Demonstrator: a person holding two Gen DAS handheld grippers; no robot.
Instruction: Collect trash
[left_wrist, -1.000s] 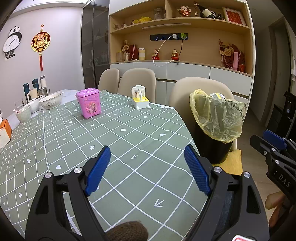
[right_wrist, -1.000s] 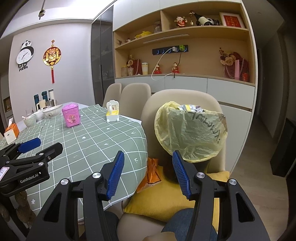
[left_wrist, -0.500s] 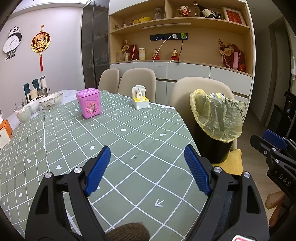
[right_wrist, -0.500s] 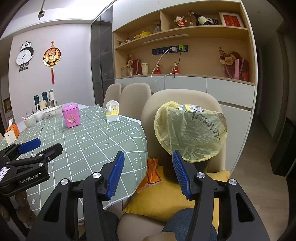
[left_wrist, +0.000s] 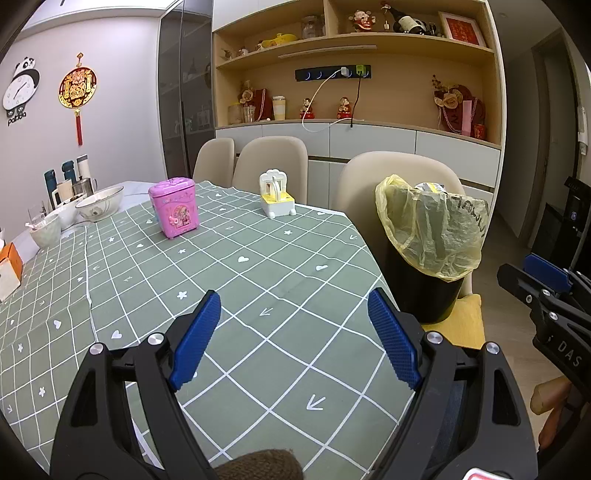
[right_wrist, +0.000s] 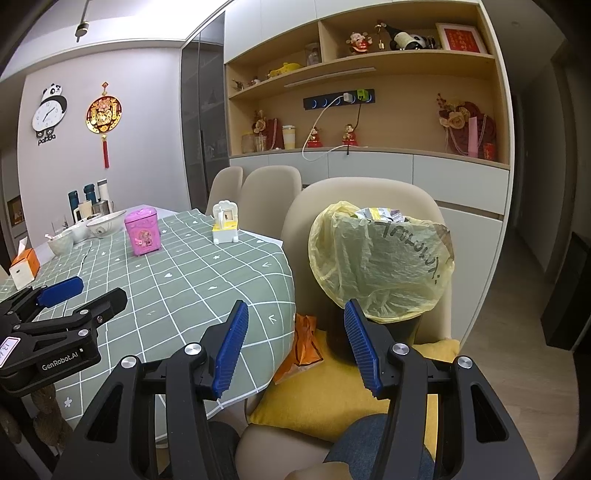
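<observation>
A black bin with a yellow bag (left_wrist: 430, 236) stands on a chair's yellow cushion (right_wrist: 332, 402) right of the table; crumpled wrappers show at its top (right_wrist: 378, 214). An orange wrapper (right_wrist: 304, 341) lies on the cushion beside the bin. My left gripper (left_wrist: 295, 336) is open and empty above the green checked tablecloth (left_wrist: 229, 266). My right gripper (right_wrist: 295, 343) is open and empty, low in front of the bin and orange wrapper. Each gripper shows at the edge of the other's view (left_wrist: 546, 291) (right_wrist: 62, 306).
A pink toy box (left_wrist: 174, 211) and a white-and-yellow toy (left_wrist: 276, 198) stand on the table. Bowls and cups (left_wrist: 74, 214) sit at the far left, with an orange tissue box (right_wrist: 24, 266). Beige chairs (left_wrist: 269, 166) ring the table. Shelving fills the back wall.
</observation>
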